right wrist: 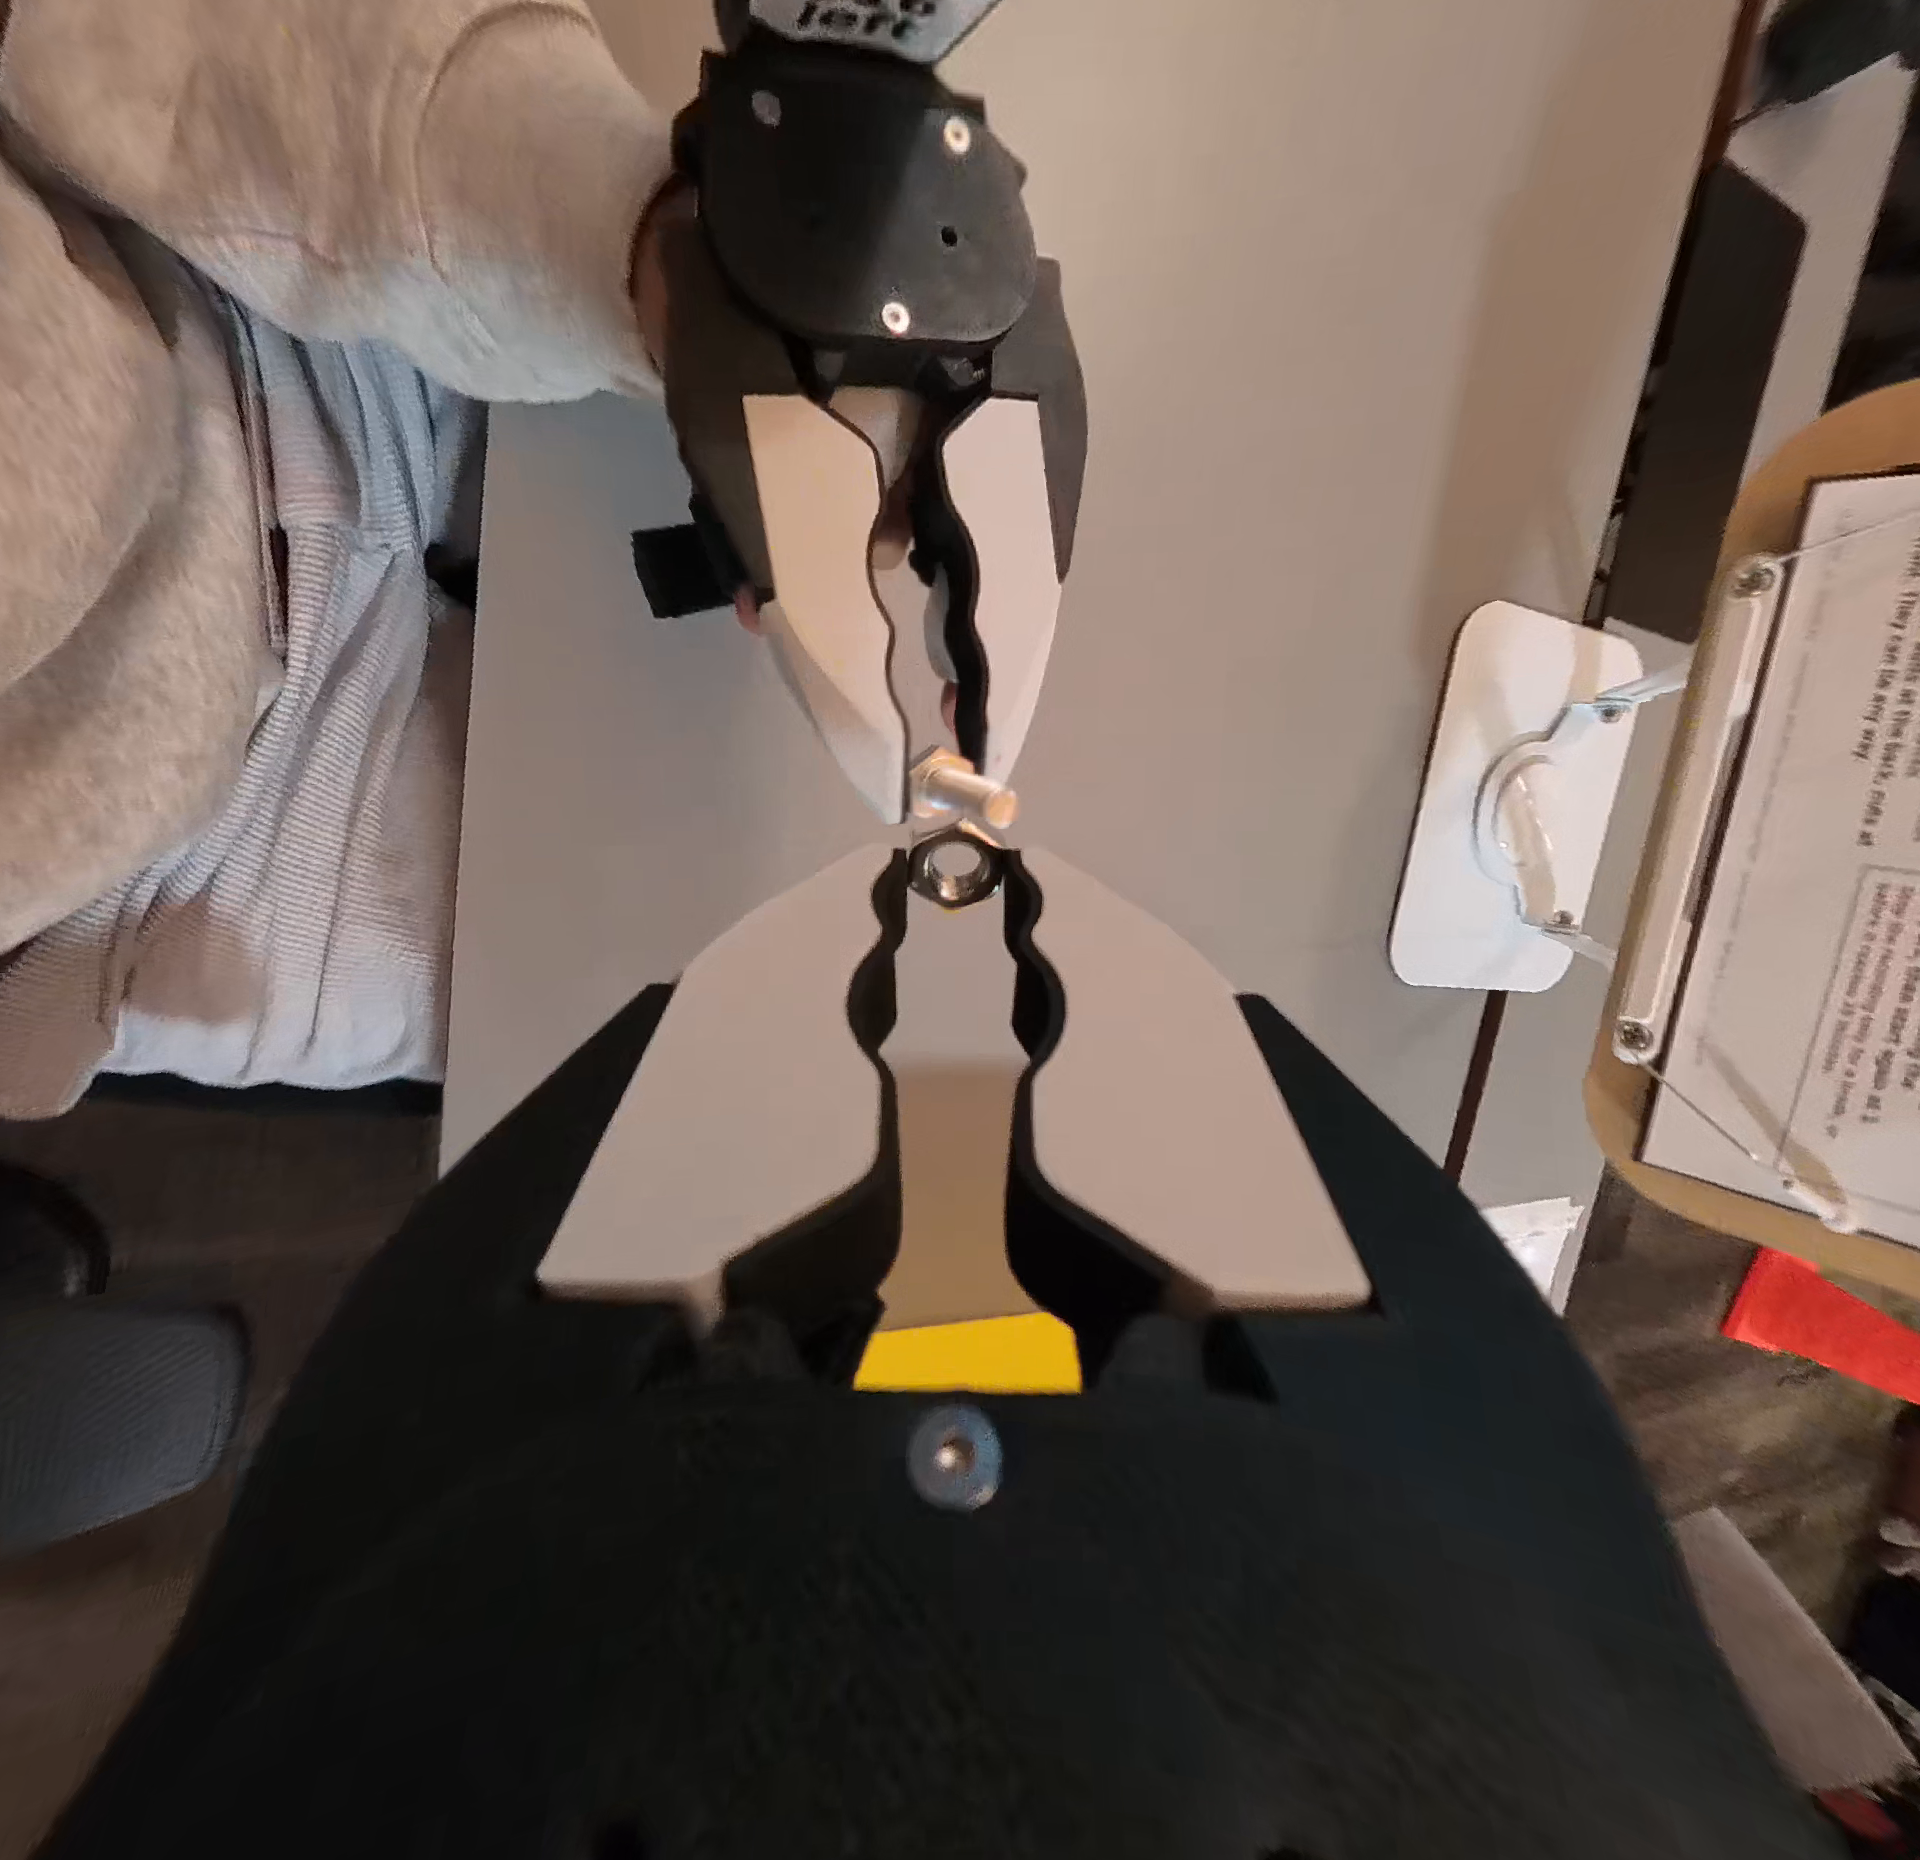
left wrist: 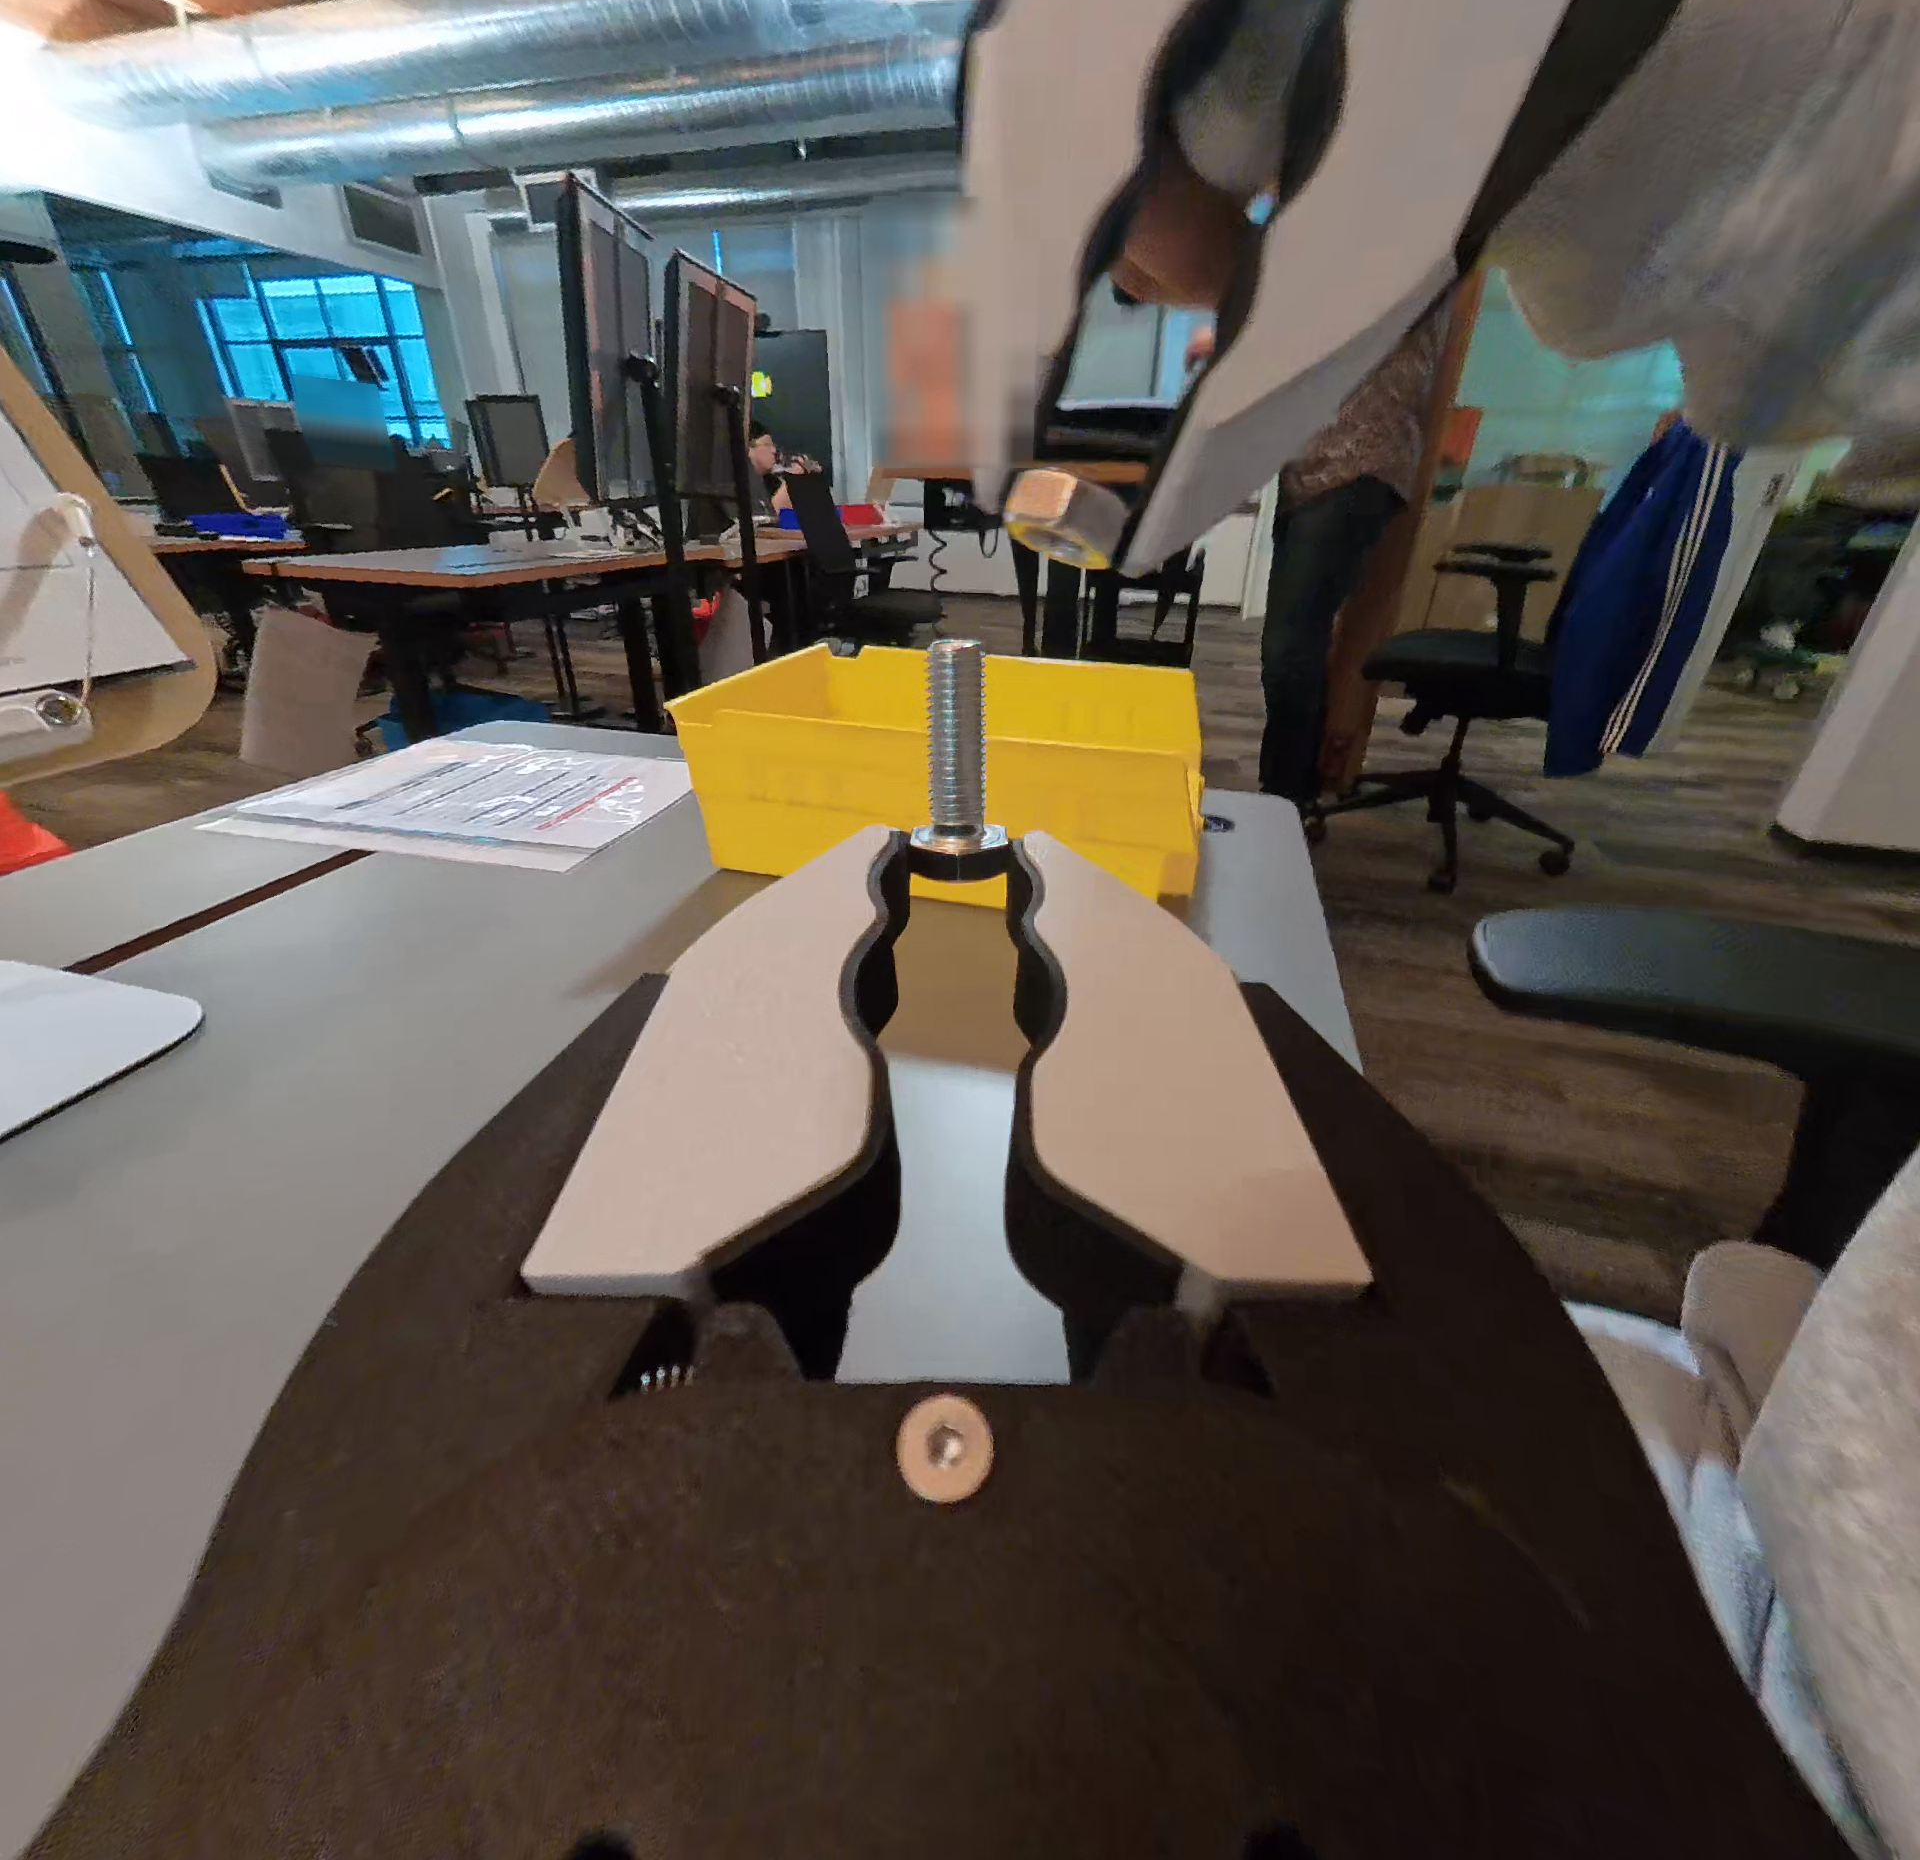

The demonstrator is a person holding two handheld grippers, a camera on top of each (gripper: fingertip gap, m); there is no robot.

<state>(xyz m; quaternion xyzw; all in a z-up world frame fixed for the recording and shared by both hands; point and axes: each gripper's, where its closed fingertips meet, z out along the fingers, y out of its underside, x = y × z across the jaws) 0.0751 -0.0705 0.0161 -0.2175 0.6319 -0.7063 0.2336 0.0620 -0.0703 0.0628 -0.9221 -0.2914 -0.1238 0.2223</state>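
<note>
My left gripper [left wrist: 956, 854] is shut on the head of a silver bolt [left wrist: 955, 735], which stands upright with its threaded shaft pointing up. My right gripper [right wrist: 953, 872] is shut on a silver hex nut [right wrist: 952, 872]. In the left wrist view the right gripper [left wrist: 1062, 532] comes down from the upper right and holds the nut [left wrist: 1062, 527] above and a little right of the bolt's tip, apart from it. In the right wrist view the left gripper [right wrist: 951, 802] and the bolt [right wrist: 966, 797] sit just beyond the nut.
A yellow plastic bin [left wrist: 1081, 761] stands on the grey table [left wrist: 312, 1031] behind the bolt. Printed sheets [left wrist: 468, 797] lie at the left. A white plate-like stand [right wrist: 1507, 792] and a wooden board with a page [right wrist: 1766, 875] are at the right. Office chairs [left wrist: 1475, 688] stand beyond the table. The gap from one gripper's tips to the other's is roughly 5 cm.
</note>
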